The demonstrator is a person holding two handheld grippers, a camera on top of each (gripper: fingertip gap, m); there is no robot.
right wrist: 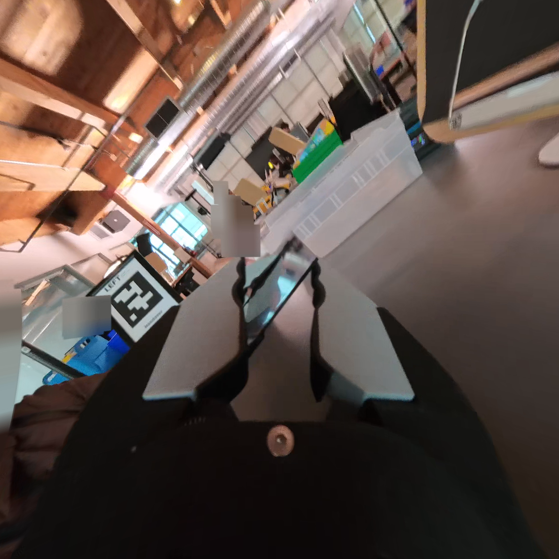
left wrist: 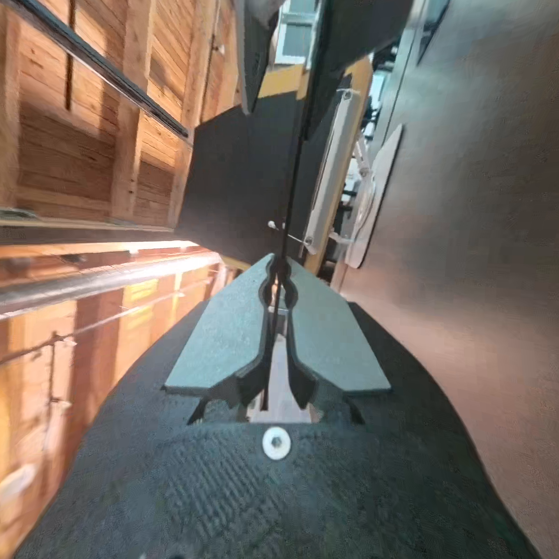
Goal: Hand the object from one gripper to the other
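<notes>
Plate (right wrist: 273, 298): thin, stiff, glossy, likely slippery | between right gripper (right wrist: 276, 272) fingers, jaws apart, unclamped | left gripper (left wrist: 279, 263) pinches its edge | grip flat faces.

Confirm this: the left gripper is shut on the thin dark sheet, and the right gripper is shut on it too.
Wrong about the right gripper: the right wrist view shows its fingers apart, with the sheet in the gap between them, so it is open, not shut. The rest holds: the left wrist view shows the left gripper shut on the sheet.
</notes>
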